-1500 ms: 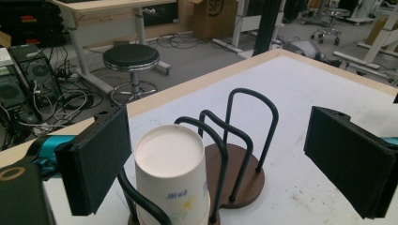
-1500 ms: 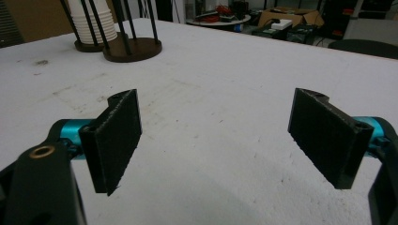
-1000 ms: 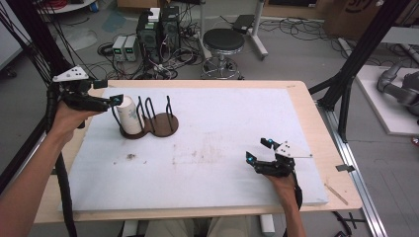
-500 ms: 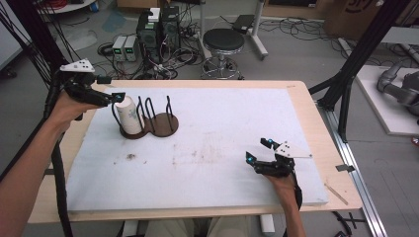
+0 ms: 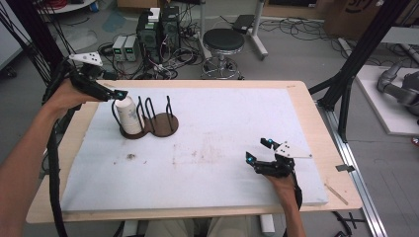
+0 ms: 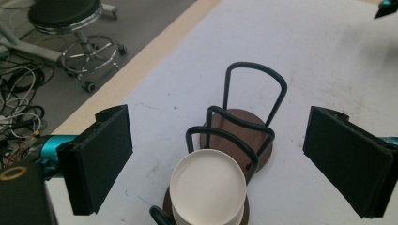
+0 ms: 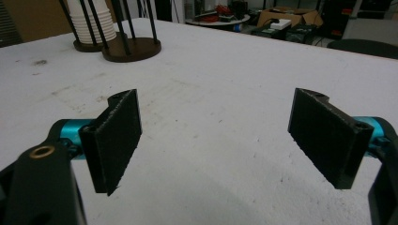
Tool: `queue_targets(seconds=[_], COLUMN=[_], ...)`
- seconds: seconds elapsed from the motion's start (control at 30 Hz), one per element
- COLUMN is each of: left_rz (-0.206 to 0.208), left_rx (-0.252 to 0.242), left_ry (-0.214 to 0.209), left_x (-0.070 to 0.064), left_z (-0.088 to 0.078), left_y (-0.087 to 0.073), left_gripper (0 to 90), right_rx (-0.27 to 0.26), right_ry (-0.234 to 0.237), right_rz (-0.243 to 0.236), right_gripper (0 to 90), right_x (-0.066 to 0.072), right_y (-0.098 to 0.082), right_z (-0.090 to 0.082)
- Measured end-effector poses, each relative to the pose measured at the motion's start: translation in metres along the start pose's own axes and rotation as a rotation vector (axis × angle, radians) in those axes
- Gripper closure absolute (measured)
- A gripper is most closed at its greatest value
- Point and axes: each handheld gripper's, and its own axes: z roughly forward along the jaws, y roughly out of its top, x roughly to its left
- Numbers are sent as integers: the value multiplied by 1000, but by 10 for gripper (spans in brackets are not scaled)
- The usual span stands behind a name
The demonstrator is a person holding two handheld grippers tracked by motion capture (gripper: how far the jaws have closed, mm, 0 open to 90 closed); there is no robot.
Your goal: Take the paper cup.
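Nearest the person, the right gripper [image 5: 258, 151] rests low on the white mat [image 5: 212, 148] near the front right part of the table [image 5: 301, 91]. In its own view the right gripper [image 7: 213, 140] has its jaws spread wide, with bare mat between the pads and nothing held. Farther back and to the left, a stack of white paper cups [image 5: 129, 115] stands upright in the near ring of a two-place wire holder [image 5: 153, 118] on brown round bases; the second ring beside it stands empty. Above the stack hangs the left gripper [image 5: 118, 94], held in a hand [image 5: 66, 96] at the table's left edge. Seen from the left gripper [image 6: 213, 154], its jaws are parted wide on either side of the cup stack [image 6: 208, 190], well clear of it, the black wire loops [image 6: 244, 122] rising just behind. Beyond the table stand a round stool [image 5: 224, 42] and computer boxes [image 5: 158, 27] amid floor cables
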Motion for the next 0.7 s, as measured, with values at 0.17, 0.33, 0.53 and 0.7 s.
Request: queue_targets(seconds=[0.17,0.33,0.53,0.7], left_rz=[32,50,77,89], left_rx=[25,96,169,218], left_ry=[-39,-52,-60,-74], left_x=[1,3,5,5], left_z=[2,10,19,27], left_y=[5,1,-3,-5], left_gripper=[89,94,103,110], right_rx=[1,0,1,2], right_ry=[1,-1,2,1], right_rz=[-1,-2,1,-2], right_gripper=[180,180,180,180], right_x=[0,0,0,0], right_y=[0,0,0,0], right_z=[0,0,0,0])
